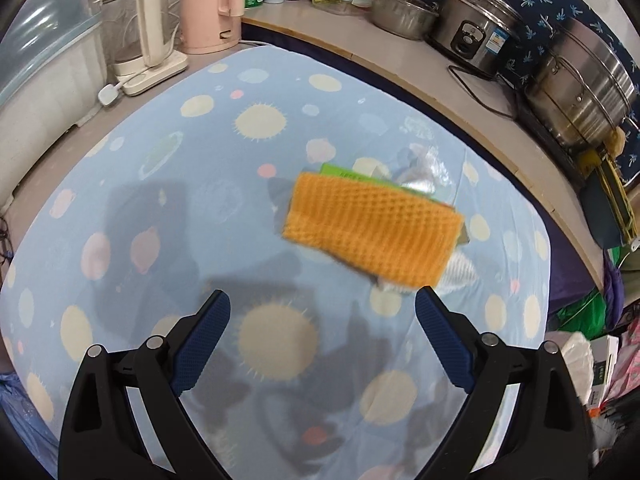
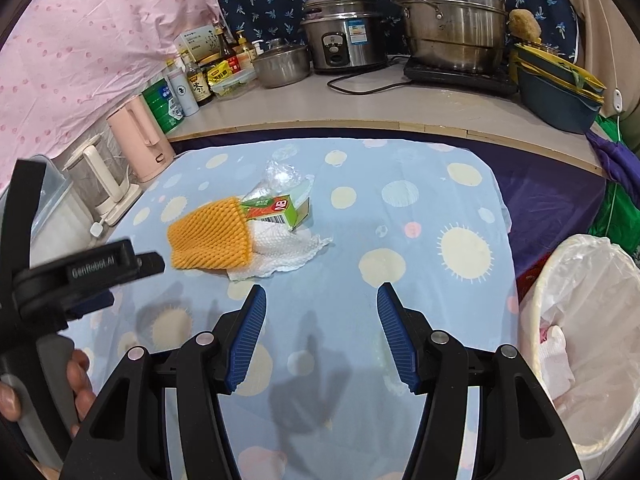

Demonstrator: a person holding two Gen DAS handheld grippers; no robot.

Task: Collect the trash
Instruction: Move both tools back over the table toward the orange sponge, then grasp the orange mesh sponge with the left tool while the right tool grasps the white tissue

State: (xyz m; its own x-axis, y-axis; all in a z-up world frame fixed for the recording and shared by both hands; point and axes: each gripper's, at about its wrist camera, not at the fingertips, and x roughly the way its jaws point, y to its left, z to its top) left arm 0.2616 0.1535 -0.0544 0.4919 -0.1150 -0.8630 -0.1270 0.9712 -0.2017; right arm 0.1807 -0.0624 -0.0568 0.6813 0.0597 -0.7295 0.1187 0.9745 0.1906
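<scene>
A pile of trash lies on the blue spotted tablecloth: an orange foam net, a green and red carton, a white paper towel and crumpled clear plastic. In the left wrist view the orange net lies just beyond my left gripper, which is open and empty; the carton and plastic peek out behind it. My right gripper is open and empty, nearer than the pile and to its right. The left gripper also shows in the right wrist view.
A bin lined with a white bag stands off the table's right side. Kettles, bottles and steel pots line the counter behind. A clear lidded tub stands at the left.
</scene>
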